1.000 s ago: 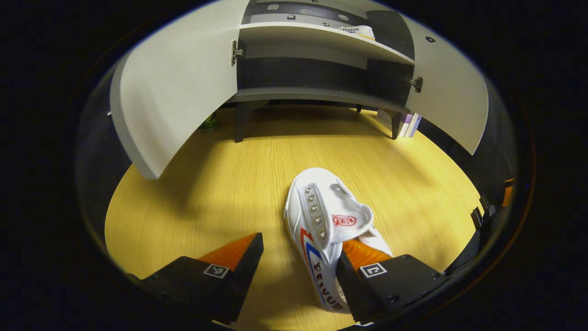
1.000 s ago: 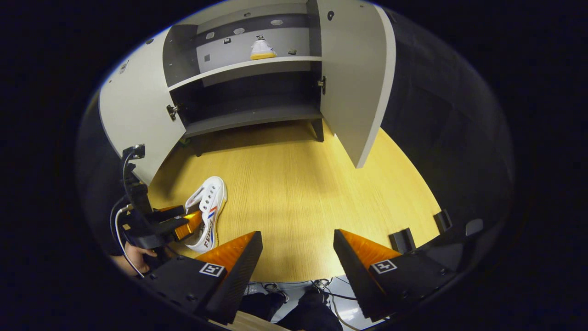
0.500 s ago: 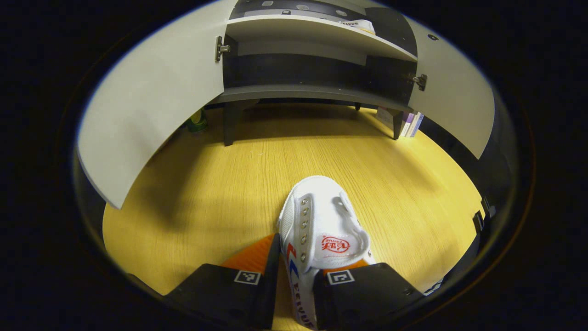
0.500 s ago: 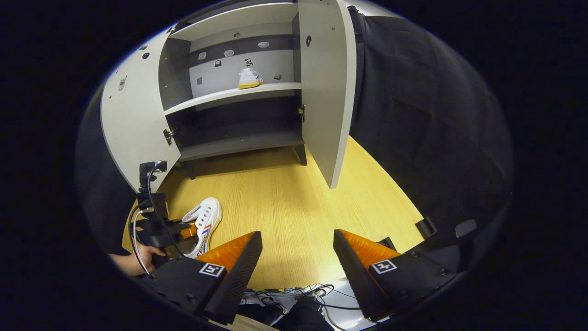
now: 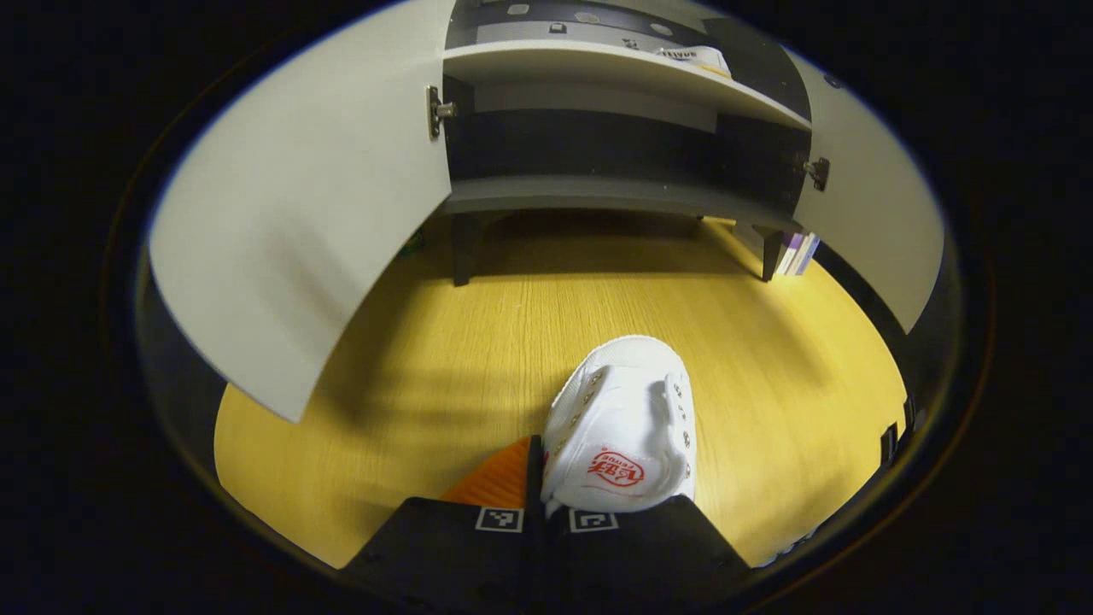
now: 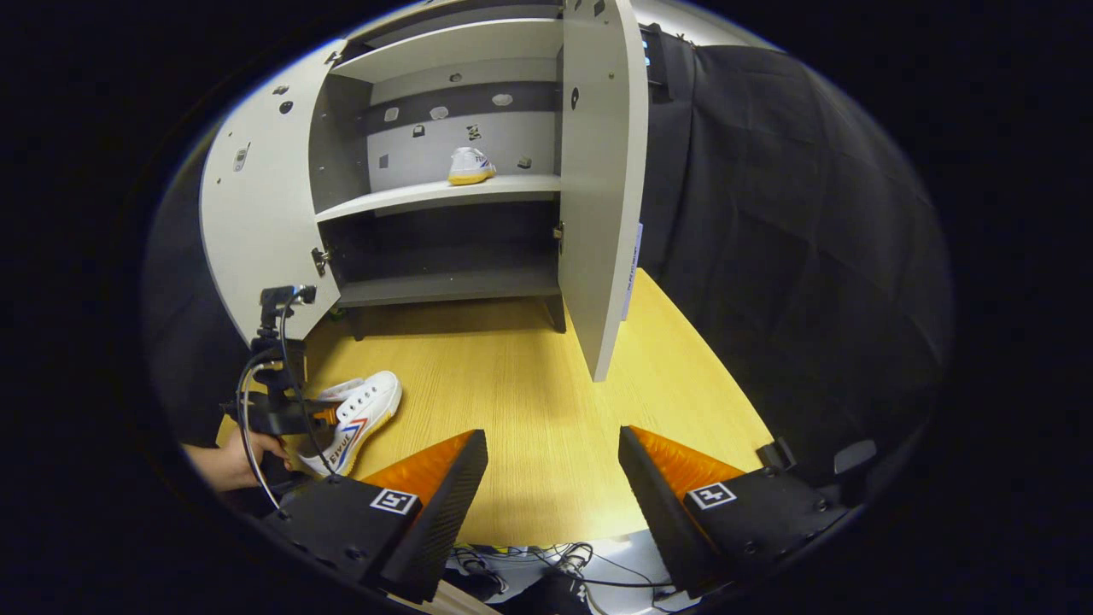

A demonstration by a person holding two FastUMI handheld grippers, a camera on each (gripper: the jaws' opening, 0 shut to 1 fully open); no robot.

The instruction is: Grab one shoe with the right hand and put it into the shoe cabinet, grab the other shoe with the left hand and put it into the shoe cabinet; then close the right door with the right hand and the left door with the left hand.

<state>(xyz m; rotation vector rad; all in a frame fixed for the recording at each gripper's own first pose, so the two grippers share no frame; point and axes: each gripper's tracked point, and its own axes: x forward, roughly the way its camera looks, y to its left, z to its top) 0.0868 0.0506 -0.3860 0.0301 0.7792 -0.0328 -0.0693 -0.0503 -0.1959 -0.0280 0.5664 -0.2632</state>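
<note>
1. In the left gripper view, the left gripper (image 5: 540, 512) sits at the bottom middle of the frame. Its two fingers are pressed close together, pinching the heel end of a white shoe (image 5: 622, 427).
2. That shoe points away from the gripper, toe toward the middle of the frame, over the yellow wooden floor (image 5: 478, 342). (Whether it rests on the floor or is lifted a little, I cannot tell.)
3. In the right gripper view, the same shoe (image 6: 354, 418) shows at the lower left, with the left gripper (image 6: 320, 416) touching its heel end and a hand (image 6: 230, 457) holding that gripper from below.
4. The right gripper (image 6: 553, 478) is at the bottom of the right gripper view. Its fingers are spread wide apart with nothing between them, well apart from the shoe.
5. The shoe cabinet (image 6: 444, 290) stands at the top middle of the right gripper view, far from both grippers. Both doors are open: the left door (image 6: 256, 213) swings to the left of the frame and the right door (image 6: 598, 188) stands near the middle.
6. A second shoe (image 6: 470, 165) sits on the upper shelf (image 6: 410, 196) of the cabinet, toward the right side.
7. In the left gripper view, the cabinet (image 5: 598, 192) is at the top, and the second shoe (image 5: 696, 58) peeks over the shelf at the upper right.
</note>
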